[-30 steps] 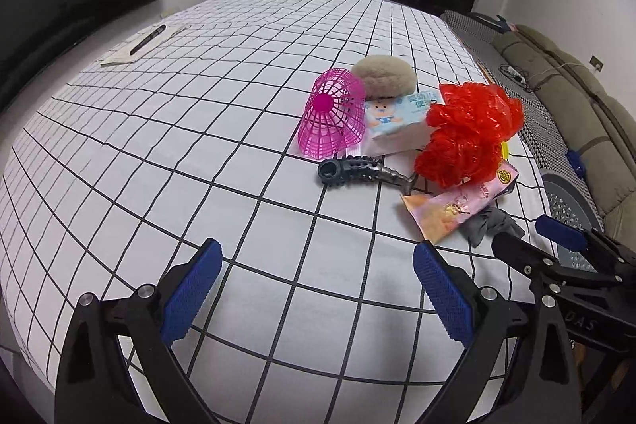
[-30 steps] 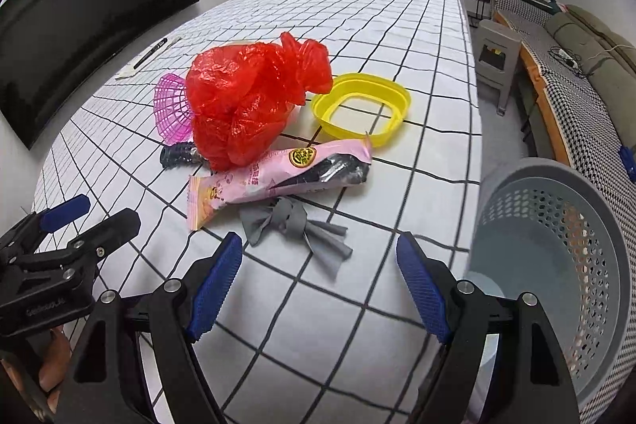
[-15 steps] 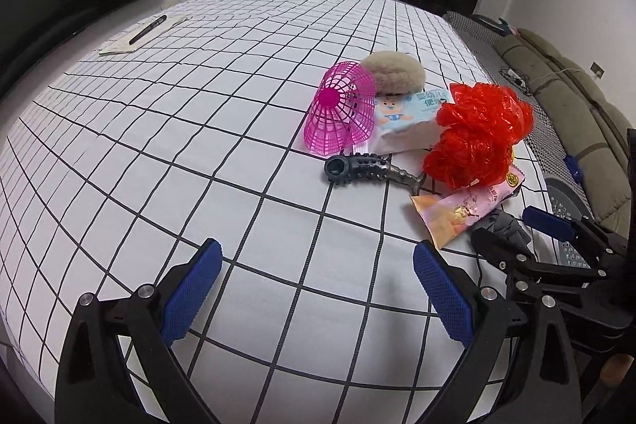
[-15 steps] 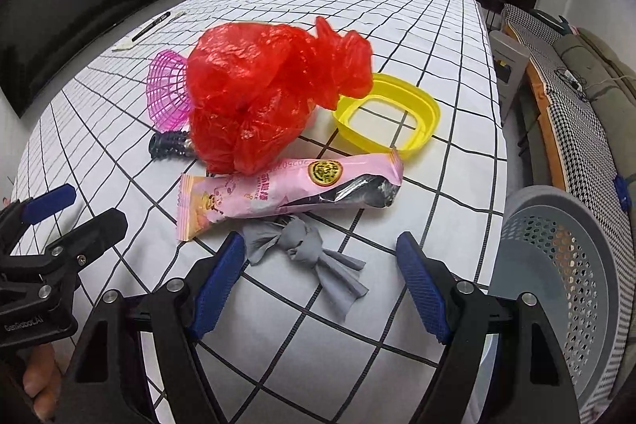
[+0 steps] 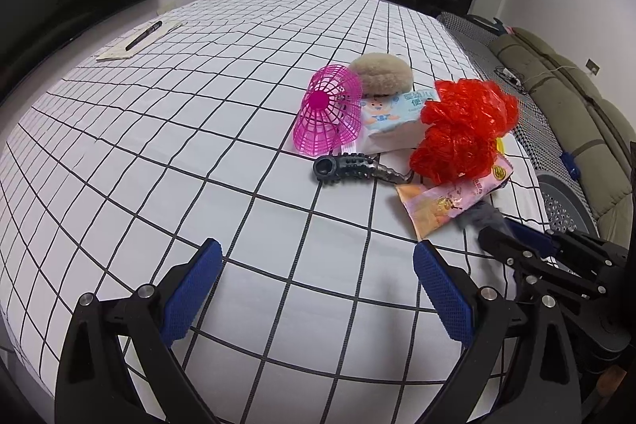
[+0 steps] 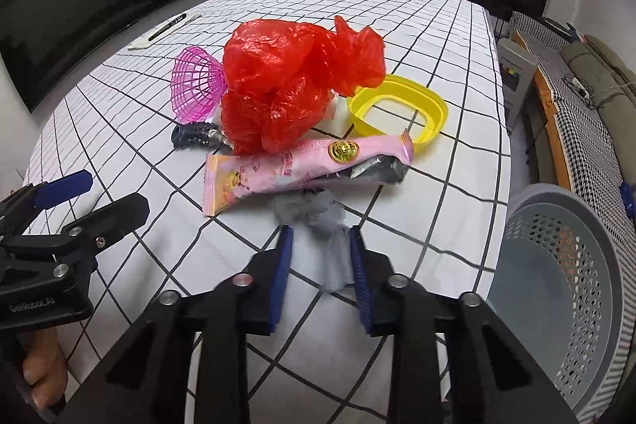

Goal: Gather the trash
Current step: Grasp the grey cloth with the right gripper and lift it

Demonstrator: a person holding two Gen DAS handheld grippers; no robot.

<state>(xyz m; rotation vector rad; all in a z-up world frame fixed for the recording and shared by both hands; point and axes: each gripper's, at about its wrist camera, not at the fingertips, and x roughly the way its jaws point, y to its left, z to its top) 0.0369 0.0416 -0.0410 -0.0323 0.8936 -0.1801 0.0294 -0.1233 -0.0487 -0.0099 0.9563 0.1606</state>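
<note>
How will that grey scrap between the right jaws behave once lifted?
The grey scrap looks like crumpled, knotted cloth, so it will probably hang limp from the right gripper. It seems thin and small, so likely light. Its soft folds should compress, making slipping unlikely.

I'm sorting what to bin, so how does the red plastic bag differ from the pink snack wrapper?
The red plastic bag is crumpled into a tall, translucent lump; the pink snack wrapper lies flat and long. The bag is plain red, while the wrapper is printed, with a gold seal. They touch on the checked table, and neither is gripped.

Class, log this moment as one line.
right tool: closing on grey scrap | left tool: open, idle | grey basket: beside table
</note>
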